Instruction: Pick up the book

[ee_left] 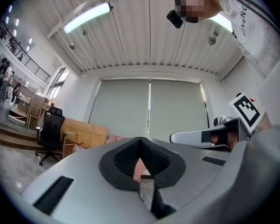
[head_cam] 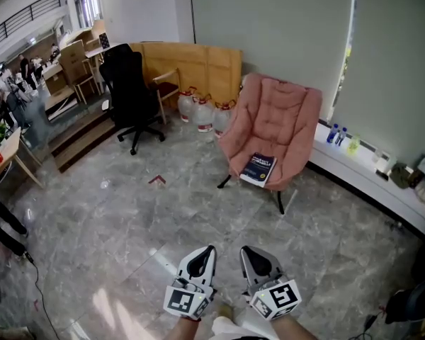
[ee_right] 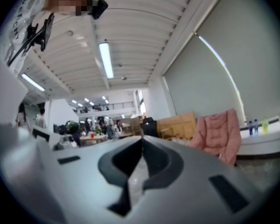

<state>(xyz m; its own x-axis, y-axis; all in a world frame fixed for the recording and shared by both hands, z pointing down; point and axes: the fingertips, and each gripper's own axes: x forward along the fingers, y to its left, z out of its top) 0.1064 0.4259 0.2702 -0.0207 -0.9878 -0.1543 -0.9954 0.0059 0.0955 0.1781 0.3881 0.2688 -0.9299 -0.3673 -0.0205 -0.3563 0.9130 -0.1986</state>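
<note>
Starting at the bottom edge of the head view, the left gripper [head_cam: 207, 250] and the right gripper [head_cam: 247, 251] sat side by side, just apart, both pointing up the frame toward the middle of the room. The left gripper view showed its jaws pressed together at the tips. Nothing was caught between them, only a sliver of pink showing through the gap behind the tips. Same story in the right gripper view: jaws closed tight, empty. Neither one touched anything.

Around them spread the grey marbled floor [head_cam: 113, 225], and a little red scrap [head_cam: 156, 180] lay on it left of centre.

Further up, right of centre, stood the pink armchair [head_cam: 283, 112] on thin dark legs. And there was the book [head_cam: 258, 168], with its dark blue cover, lying flat near the front of the seat, turned a touch askew, well apart from both grippers.

Left of the armchair a cluster of clear water jugs [head_cam: 202, 112] stood on the floor against tan wooden panels [head_cam: 198, 62]. A black office chair [head_cam: 131, 87] stood further left again. Off to the right, a white ledge [head_cam: 347, 165] ran toward the right edge with small bottles [head_cam: 336, 134] on it. Behind it all hung grey roller blinds [head_cam: 269, 20].
</note>
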